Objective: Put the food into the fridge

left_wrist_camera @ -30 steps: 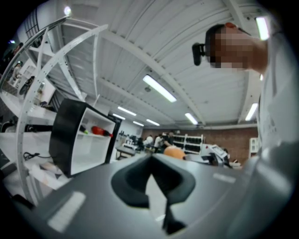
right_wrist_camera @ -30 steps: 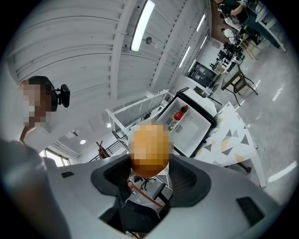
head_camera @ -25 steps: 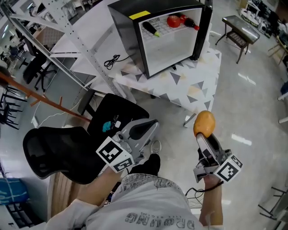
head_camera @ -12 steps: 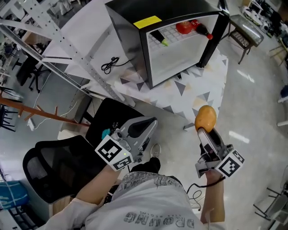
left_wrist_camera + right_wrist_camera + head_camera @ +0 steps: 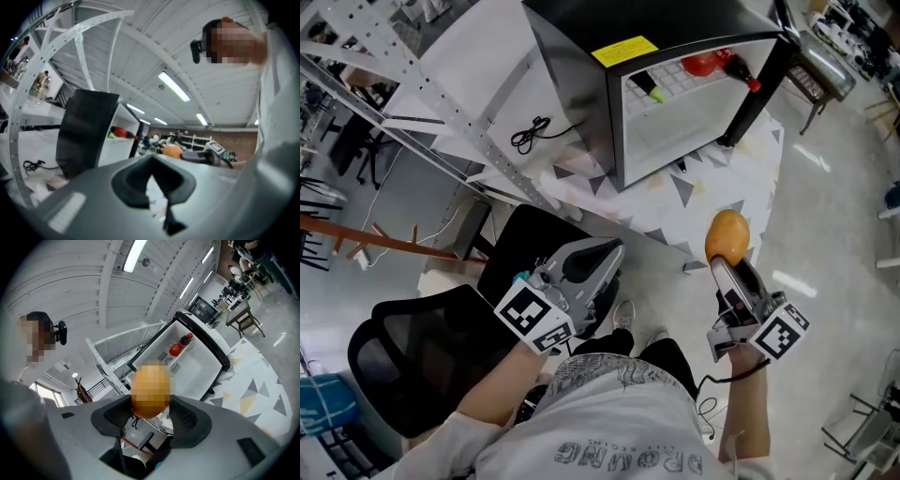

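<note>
A black mini fridge stands open on a table with a triangle-patterned cloth. Its upper shelf holds a red round item, a red-capped bottle and a dark green-tipped bottle. My right gripper is shut on a round orange-yellow food, held in the air short of the table's near edge. In the right gripper view that food sits between the jaws of the gripper, with the fridge beyond. My left gripper is shut and holds nothing; the left gripper view shows the fridge ahead of the gripper.
A black office chair is at lower left, with a black seat under the left gripper. A white perforated metal frame slants left of the fridge, near a black cable. A bench stands at far right.
The fridge and table now appear larger and nearer in the head view. Both grippers keep nearly the same pose, the right one still holding the food. The chair has slid down-left.
</note>
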The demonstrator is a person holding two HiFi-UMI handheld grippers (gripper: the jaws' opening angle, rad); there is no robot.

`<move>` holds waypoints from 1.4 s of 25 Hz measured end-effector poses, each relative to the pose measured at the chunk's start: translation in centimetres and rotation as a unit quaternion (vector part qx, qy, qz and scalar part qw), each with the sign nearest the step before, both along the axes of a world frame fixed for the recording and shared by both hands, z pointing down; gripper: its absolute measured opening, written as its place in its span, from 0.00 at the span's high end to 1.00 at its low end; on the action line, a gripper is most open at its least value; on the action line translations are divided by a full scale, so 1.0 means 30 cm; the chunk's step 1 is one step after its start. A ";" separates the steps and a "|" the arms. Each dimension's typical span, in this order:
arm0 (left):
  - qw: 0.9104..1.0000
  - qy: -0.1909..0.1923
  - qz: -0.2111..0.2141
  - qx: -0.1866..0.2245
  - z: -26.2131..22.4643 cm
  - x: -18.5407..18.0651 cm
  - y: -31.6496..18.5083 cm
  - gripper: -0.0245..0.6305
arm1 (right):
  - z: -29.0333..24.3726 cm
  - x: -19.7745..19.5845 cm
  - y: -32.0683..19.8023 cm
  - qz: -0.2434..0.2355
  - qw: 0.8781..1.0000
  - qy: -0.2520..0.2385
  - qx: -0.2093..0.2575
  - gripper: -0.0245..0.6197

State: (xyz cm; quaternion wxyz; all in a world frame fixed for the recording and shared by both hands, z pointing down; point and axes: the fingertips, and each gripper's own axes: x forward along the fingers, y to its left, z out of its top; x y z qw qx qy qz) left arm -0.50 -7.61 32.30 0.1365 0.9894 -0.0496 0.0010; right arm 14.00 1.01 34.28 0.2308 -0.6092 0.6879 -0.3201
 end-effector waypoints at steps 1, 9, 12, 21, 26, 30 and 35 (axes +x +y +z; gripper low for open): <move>1.000 0.000 -0.002 0.001 -0.002 -0.002 -0.009 0.95 | -0.001 0.003 -0.013 -0.002 1.000 0.001 0.000 0.57; 1.000 -0.005 -0.024 -0.001 0.009 -0.002 -0.079 0.95 | 0.042 0.056 -0.127 -0.016 1.000 -0.001 -0.011 0.57; 0.999 -0.011 -0.035 -0.002 0.016 0.015 -0.108 0.95 | 0.070 0.089 -0.180 -0.025 1.000 -0.003 -0.017 0.57; 0.997 -0.033 -0.068 -0.004 0.055 0.109 -0.188 0.95 | 0.157 0.210 -0.358 -0.063 0.997 -0.007 -0.031 0.57; 0.995 -0.044 -0.092 -0.007 0.073 0.162 -0.230 0.95 | 0.212 0.273 -0.459 -0.090 0.995 -0.005 -0.046 0.57; 0.992 -0.051 -0.116 -0.010 0.084 0.193 -0.263 0.95 | 0.250 0.320 -0.539 -0.112 0.992 0.003 -0.058 0.57; 0.986 -0.060 -0.152 -0.020 0.110 0.218 -0.299 0.95 | 0.302 0.357 -0.642 -0.146 0.986 0.016 -0.073 0.57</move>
